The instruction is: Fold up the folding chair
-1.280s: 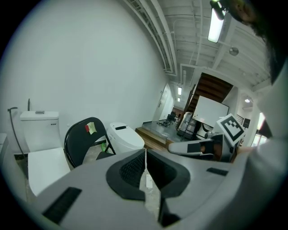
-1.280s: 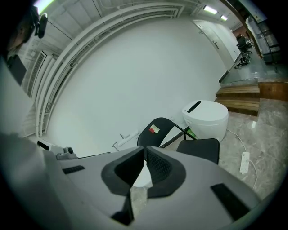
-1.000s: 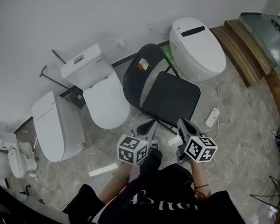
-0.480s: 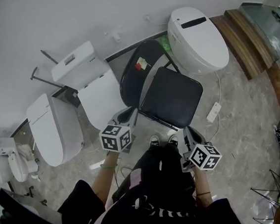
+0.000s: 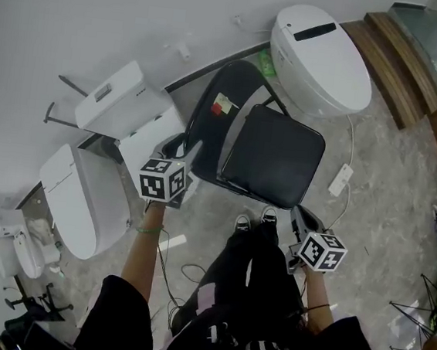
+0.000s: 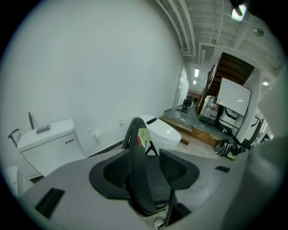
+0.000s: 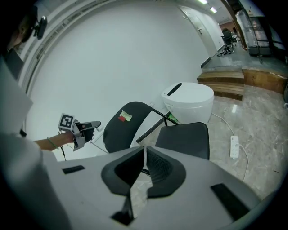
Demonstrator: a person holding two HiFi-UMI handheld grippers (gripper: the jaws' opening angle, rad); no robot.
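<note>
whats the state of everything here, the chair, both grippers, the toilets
folding chair: unfolded, seat down, standing on the floor
left gripper: jaws open, just been opening; chair back lines up in the gap, not clamped
right gripper: jaws shut, nothing between them
round toilet: lid closed
toilet with tank: lid closed

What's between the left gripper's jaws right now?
The folding chair, backrest edge-on, in the left gripper view. On the left gripper the jaws have just been opening and stand apart, not pressing it.
</note>
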